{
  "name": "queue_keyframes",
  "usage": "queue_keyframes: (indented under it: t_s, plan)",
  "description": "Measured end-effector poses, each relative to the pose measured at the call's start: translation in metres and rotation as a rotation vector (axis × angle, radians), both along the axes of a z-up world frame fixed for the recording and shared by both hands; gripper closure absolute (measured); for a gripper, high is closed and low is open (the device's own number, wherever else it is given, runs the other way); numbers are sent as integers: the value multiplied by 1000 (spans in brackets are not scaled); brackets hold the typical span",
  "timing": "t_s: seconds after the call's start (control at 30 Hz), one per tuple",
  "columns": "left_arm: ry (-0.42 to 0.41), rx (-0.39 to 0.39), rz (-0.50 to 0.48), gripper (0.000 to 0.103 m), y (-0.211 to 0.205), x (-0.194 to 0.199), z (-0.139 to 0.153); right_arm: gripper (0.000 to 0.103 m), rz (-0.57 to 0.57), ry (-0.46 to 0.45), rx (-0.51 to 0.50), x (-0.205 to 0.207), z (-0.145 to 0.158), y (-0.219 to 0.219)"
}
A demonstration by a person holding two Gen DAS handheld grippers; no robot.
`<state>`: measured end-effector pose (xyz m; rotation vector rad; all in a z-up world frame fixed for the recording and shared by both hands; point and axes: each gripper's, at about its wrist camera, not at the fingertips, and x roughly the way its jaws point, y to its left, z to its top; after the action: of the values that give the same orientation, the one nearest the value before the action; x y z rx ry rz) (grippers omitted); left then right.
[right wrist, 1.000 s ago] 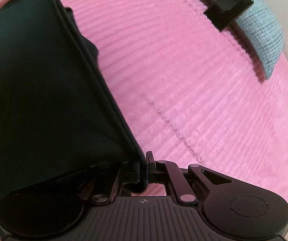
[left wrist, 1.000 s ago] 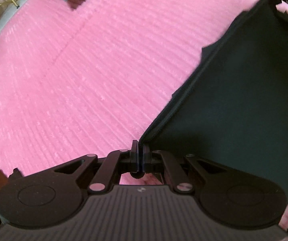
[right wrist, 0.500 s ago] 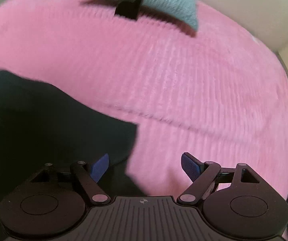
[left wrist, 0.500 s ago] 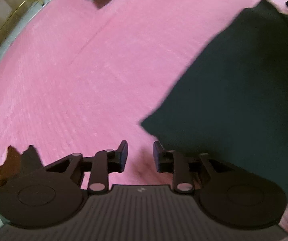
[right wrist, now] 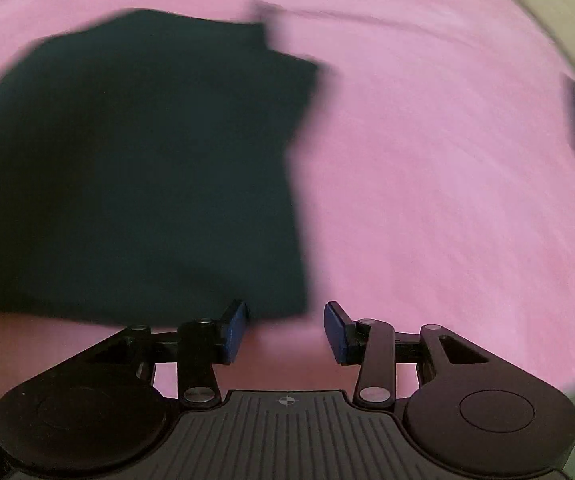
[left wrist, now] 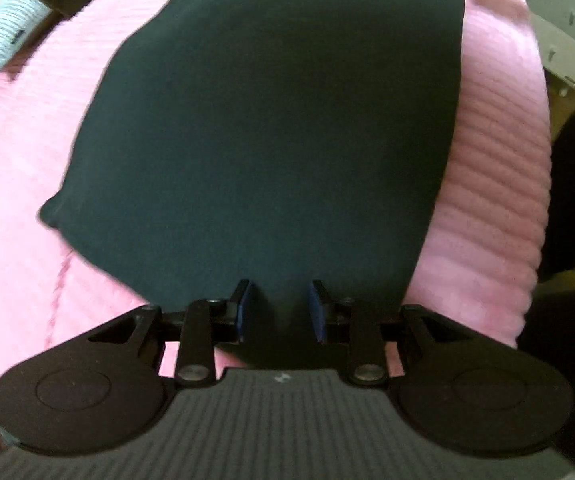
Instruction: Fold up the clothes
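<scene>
A dark folded garment point(left wrist: 271, 128) lies flat on a pink ribbed bedspread point(left wrist: 499, 168), with both tools free of it. To fold it again cleanly, each hand-held gripper should probably take a corner of the near edge, pinching every layer, and carry it over evenly so the edges meet. The left hand-held gripper point(left wrist: 278, 312) hangs over the garment's near edge, jaws spread and empty, cloth beneath but not between the pads. The right hand-held gripper point(right wrist: 285, 330), its jaws just closing from a wider spread, holds nothing; the garment's near right corner lies just beyond its left fingertip point(right wrist: 234, 330). A pale blue knit item point(left wrist: 15, 36) sits well apart.
</scene>
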<state>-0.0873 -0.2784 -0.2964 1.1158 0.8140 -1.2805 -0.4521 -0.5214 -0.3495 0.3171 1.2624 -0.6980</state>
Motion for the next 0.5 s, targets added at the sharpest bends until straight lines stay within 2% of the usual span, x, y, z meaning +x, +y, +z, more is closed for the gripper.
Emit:
queue_keyframes:
  t_s: [0.07,0.1,0.17,0.2,0.23,0.27,0.33,0.5]
  plan:
    - [-44,-21,-23,74,9,-16,4,61,107,-26,-45,-6,13,10]
    - [-66,-34,-46,71,13,-26,6,61,225,-21,-78,-4,16,24]
    - [-110,-60,-92,56,21,-47,10,61,471,-7,-146,-1,19,53]
    - [-133,-73,-115,55,25,-57,11,55,559,-5,-191,-1,14,63]
    - [-155,-81,-137,53,28,-68,11,41,643,-4,-238,0,9,72]
    - [-181,-81,-157,52,29,-78,6,36,726,-3,-286,0,4,82]
    - [-253,-83,-195,52,29,-94,-8,35,893,0,-380,0,-7,101]
    - [-416,-120,-210,50,27,-107,-41,35,1020,-4,-566,4,-40,116]
